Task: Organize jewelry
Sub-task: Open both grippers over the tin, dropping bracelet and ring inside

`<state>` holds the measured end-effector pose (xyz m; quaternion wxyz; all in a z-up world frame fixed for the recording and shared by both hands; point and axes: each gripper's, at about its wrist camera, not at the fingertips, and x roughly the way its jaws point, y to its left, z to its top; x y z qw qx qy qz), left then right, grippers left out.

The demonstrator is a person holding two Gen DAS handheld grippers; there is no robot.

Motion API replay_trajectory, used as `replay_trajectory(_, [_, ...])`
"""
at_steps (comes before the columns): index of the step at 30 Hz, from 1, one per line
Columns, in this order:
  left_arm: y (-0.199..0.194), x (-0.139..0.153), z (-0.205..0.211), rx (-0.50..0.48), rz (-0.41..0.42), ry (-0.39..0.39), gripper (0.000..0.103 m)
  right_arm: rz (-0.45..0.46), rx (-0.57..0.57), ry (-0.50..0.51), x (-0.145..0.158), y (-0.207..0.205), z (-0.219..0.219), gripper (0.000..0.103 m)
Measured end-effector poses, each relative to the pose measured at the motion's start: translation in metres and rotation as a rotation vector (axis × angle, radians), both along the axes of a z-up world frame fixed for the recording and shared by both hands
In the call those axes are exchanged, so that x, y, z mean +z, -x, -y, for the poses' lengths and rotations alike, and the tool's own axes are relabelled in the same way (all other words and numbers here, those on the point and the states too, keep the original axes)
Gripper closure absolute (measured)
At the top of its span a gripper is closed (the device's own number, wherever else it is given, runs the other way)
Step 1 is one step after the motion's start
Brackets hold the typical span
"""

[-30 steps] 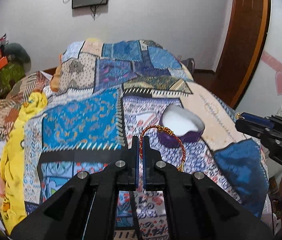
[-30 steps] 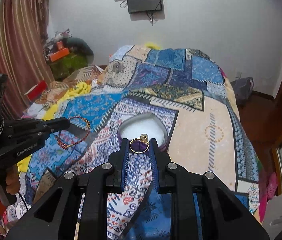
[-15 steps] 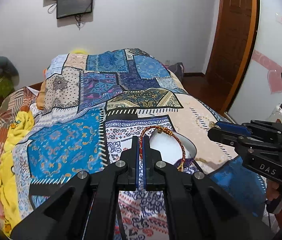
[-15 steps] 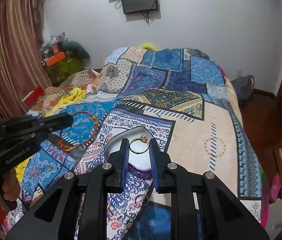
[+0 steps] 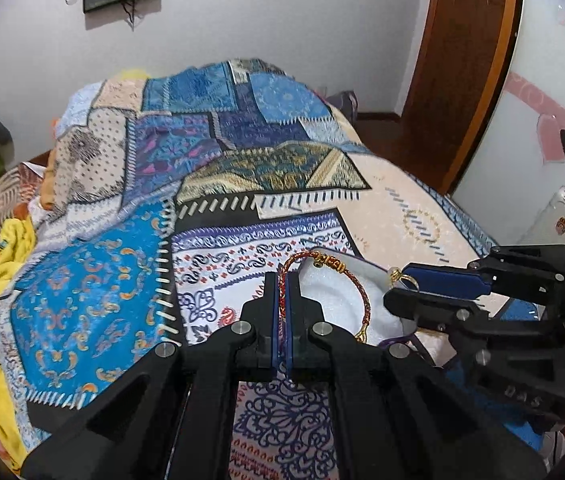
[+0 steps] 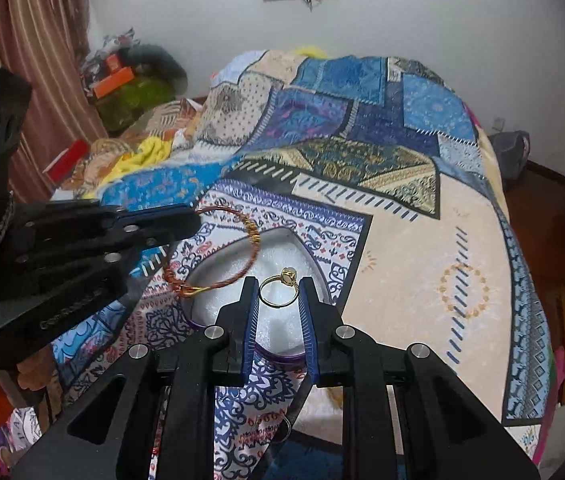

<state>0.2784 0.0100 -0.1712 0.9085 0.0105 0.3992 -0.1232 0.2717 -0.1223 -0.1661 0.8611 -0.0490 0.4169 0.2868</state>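
Over the last second both tools have closed in on the heart-shaped box (image 6: 278,320), which lies on the patchwork bedspread (image 5: 94,304) near the foot edge of the bed, lined in white with a purple wall. A second ago the box sat well ahead of the fingers; now it lies directly beneath them in both wrist views.

The left tool (image 5: 281,280) is clamped on the red-and-gold bracelet (image 5: 364,304), its fingers pressed nearly together on the cord, and the loop hangs over the box's left half, its clasp low above the white lining. The right tool (image 6: 279,286) is clamped on the gold ring (image 6: 278,291), held flat between the blue pads, stone toward the far side, above the box's middle.

As I judge it, the carry is all but finished and the drop is the step in hand. Both pieces appear to be above the lining rather than resting on it, so a little more lowering before the fingers part should keep the ring from bouncing out onto the bedspread.
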Motion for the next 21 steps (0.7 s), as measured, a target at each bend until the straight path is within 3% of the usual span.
replay_trajectory(8, [-0.006, -0.011, 0.005, -0.051, -0.025, 0.016, 0.102, -0.082, 0.011, -0.016, -0.011, -0.01, 0.003, 0.085])
replay_trajectory(21, [-0.004, -0.006, 0.006, -0.061, -0.018, -0.003, 0.101, -0.095, 0.034, 0.009, -0.008, -0.009, 0.001, 0.084])
